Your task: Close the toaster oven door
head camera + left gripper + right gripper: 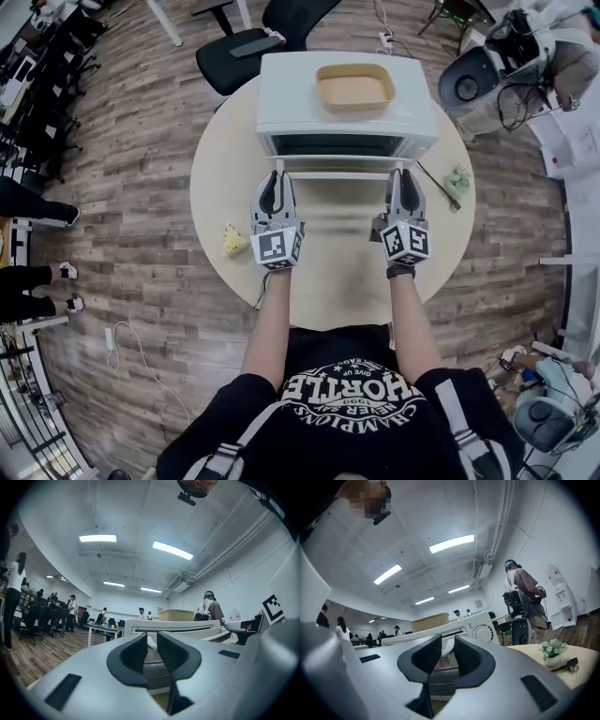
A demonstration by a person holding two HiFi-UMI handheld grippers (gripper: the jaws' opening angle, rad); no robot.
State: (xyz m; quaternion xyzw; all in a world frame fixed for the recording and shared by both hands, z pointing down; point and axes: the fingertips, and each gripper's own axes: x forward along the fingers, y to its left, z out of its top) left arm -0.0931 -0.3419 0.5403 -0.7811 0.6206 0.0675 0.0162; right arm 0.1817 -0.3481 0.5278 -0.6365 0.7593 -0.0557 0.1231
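Observation:
A white toaster oven (347,117) stands at the back of the round table (208,192), with a tan tray (354,87) on its top. Its door hangs open toward me, and the white door handle (337,174) runs along the front edge. My left gripper (275,180) is closed on the handle's left end and my right gripper (405,178) on its right end. In the left gripper view the white handle (149,641) sits between the dark pads of the left gripper (151,648), with the wire rack behind. The right gripper (447,651) shows the same, below the oven's dial (482,633).
A yellow object (232,240) lies on the table left of my left arm. A small potted plant (457,180) and a thin black rod (437,185) lie at the right. Office chairs (253,42) stand behind the table. Several people stand in the room beyond.

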